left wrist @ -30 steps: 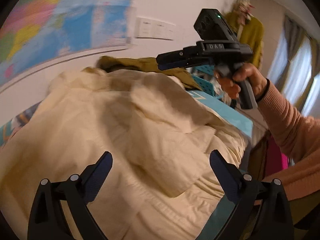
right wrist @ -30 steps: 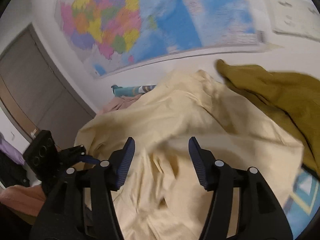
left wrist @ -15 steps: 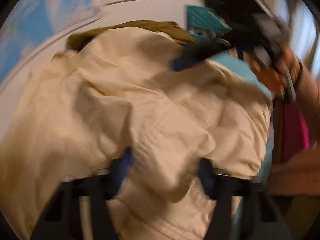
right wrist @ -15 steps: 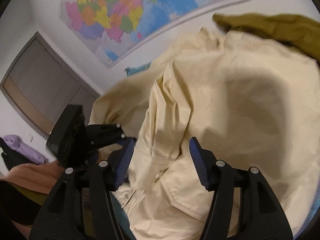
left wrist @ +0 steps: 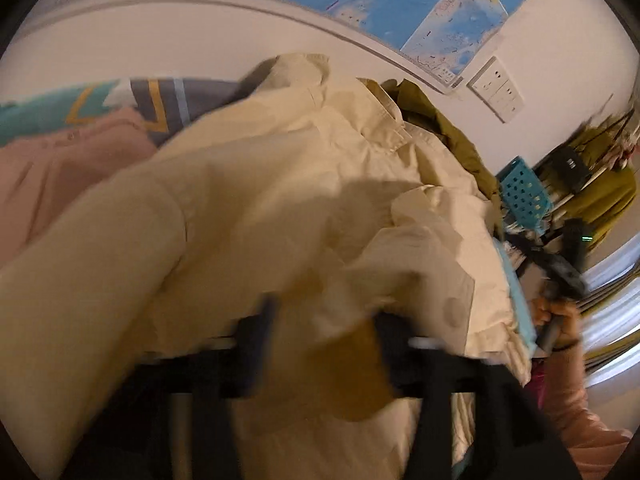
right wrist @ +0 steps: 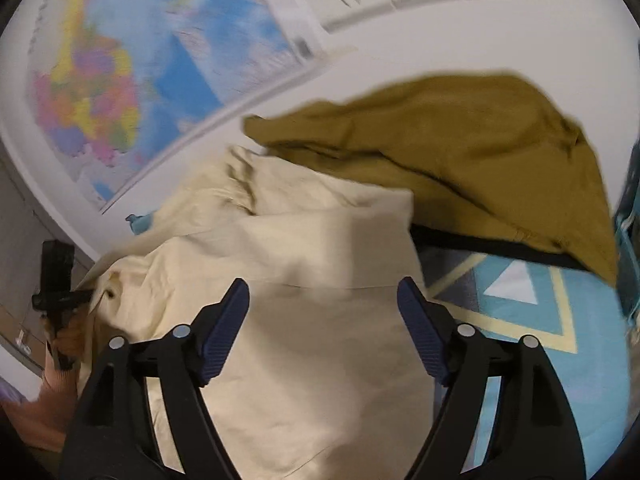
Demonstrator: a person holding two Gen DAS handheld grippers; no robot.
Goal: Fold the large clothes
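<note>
Nearest in the right wrist view, the right tool (right wrist: 323,330) hangs spread over the flat near panel of the cream cotton jacket (right wrist: 304,320). Its jaws have just been opening, the cloth lies under them and the blue pads (right wrist: 224,328) press on nothing.

In the left wrist view the left tool (left wrist: 320,344) is a blur. Its jaws have just been opening too, a flap of cream cloth sits between them, but I cannot tell whether the pads bite it or merely straddle it.

The risk here, I'd say: if that flap is released mid-sweep, the turned-over layer could slump and the fold go crooked. A pinch taken on the loose bunch at the right could also catch two layers at once.

The jacket is heaped across the patterned blue bedspread (right wrist: 560,320), its collar toward the far wall. Open bed shows only to the right of the jacket's straight edge, so that is the room for laying out.

Further back, the olive-green garment (right wrist: 460,160) touches the jacket's far corner and may drag along. A pink garment (left wrist: 60,168) crowds the left.

Farthest right, a turquoise perforated basket (left wrist: 522,194) hems in the corner.
</note>
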